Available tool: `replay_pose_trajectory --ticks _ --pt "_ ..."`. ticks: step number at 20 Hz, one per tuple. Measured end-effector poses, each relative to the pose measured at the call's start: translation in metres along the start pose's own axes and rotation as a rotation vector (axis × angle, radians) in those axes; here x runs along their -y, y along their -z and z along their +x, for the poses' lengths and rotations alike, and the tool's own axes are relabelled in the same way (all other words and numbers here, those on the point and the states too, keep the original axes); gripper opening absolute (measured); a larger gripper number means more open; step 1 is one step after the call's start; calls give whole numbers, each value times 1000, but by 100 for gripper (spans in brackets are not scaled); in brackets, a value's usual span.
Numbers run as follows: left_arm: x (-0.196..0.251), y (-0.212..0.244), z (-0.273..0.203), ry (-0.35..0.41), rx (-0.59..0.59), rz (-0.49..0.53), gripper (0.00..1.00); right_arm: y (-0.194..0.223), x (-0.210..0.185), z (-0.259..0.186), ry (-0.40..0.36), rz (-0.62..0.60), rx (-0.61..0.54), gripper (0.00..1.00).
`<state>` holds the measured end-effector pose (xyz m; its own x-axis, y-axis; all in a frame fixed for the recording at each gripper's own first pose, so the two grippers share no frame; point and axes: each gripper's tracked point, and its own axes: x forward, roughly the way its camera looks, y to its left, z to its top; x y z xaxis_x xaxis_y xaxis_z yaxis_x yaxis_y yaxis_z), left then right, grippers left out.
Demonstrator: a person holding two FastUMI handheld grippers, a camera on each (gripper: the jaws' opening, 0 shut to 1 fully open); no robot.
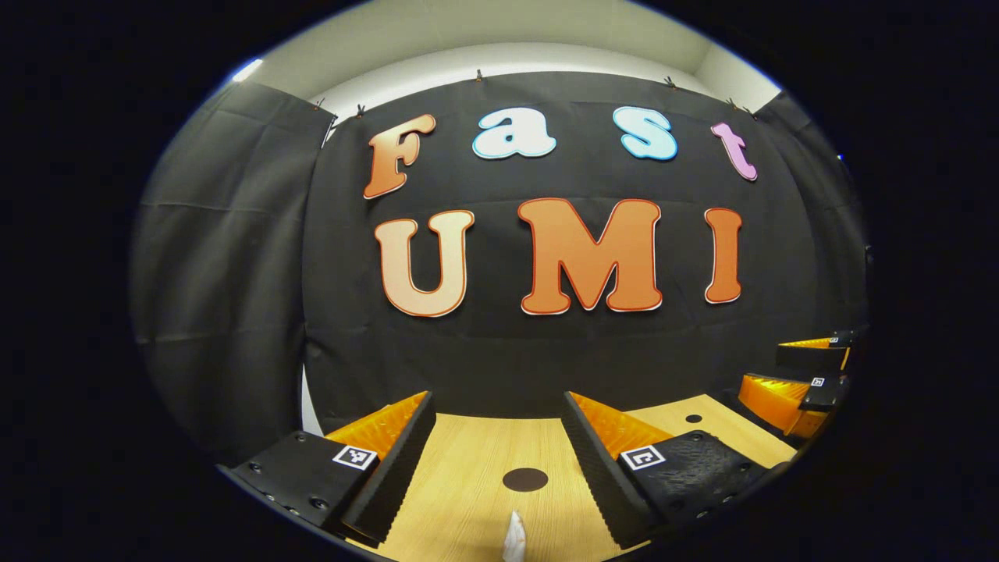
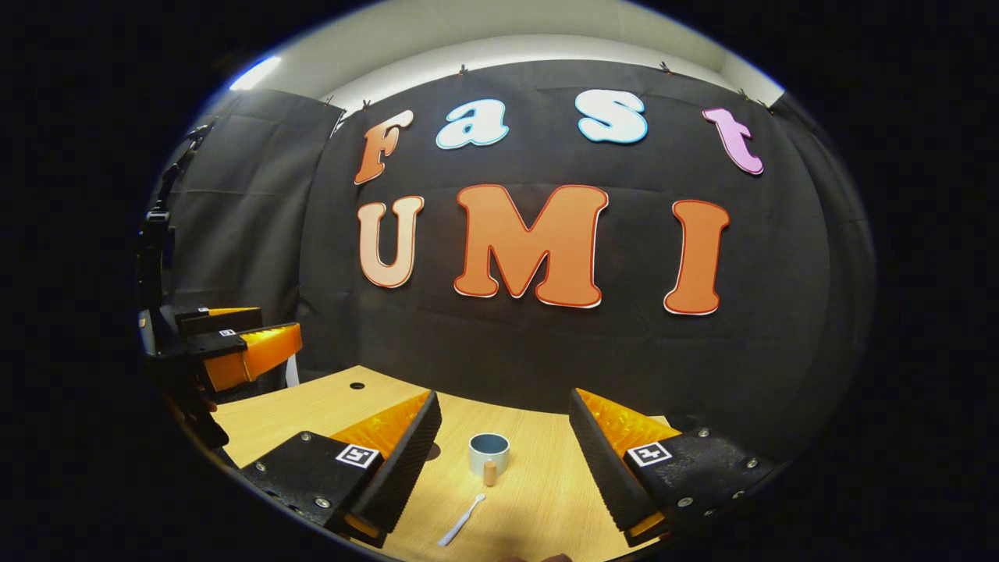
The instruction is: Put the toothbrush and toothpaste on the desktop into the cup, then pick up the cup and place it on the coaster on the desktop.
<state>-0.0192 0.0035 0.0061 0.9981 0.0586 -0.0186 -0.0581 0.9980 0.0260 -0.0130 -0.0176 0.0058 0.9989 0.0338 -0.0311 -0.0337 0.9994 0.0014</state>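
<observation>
In the right gripper view a pale blue cup (image 2: 489, 451) with a small wooden handle stands upright on the wooden desk (image 2: 538, 492). A white toothbrush (image 2: 462, 520) lies just in front of it. My right gripper (image 2: 503, 396) is open, and cup and brush sit between and beyond its fingers. In the left gripper view a dark round coaster (image 1: 524, 479) lies on the desk between the fingers of my open left gripper (image 1: 498, 402). A white pointed object (image 1: 515, 538) is cut off at the bottom edge; I cannot tell what it is.
The black cloth wall closes off the desk's far edge. A small round hole (image 2: 357, 385) marks the desk's back left, and shows as the hole (image 1: 693, 418) in the left gripper view. The right gripper (image 1: 788, 371) hangs far right there, the left gripper (image 2: 257, 332) far left in the right gripper view.
</observation>
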Motion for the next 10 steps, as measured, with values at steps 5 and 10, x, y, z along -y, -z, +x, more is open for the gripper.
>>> replay_pose_trajectory --ticks 5,10 --pt "6 -3 -3 -2 4 -2 97 11 -12 2 -37 -7 -36 99" --pt "9 1 5 11 -16 0 97 36 -23 10 -60 -34 -114 99"
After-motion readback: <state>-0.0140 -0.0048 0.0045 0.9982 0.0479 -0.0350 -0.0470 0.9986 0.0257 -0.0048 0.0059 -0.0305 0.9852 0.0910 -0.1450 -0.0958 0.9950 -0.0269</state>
